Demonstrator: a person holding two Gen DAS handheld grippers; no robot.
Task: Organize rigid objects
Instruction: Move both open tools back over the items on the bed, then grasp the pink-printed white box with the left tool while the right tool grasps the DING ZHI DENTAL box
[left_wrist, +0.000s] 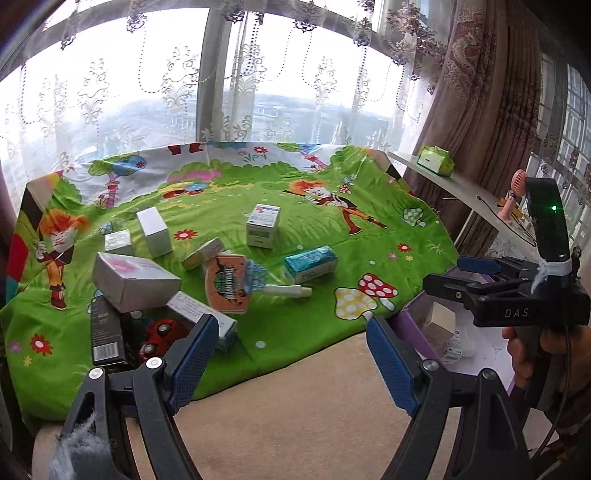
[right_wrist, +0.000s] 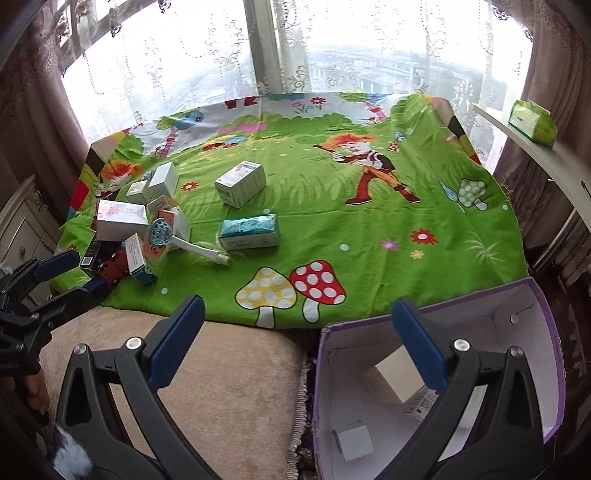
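Window bay with lace curtains, cartoon-printed green cloth over the surface, small cartons scattered for sorting.

Left gripper and right gripper both empty, fingers spread wide, poised over the beige near edge of the surface. Open purple-walled cardboard box with white lining at near right, already holding a few small cartons. Loose items well apart from it: teal foil-wrapped carton and white-and-blue medicine carton mid-cloth; tumbled pile at left with a grey-white carton bearing a pink label, an orange printed card and a red toy car. Best next pick, by judgement: the teal carton, standing free; approach from above, fingers across its short sides, then lower it into the box rather than drop it. Pile best left until last, leaning pieces likely to slide.
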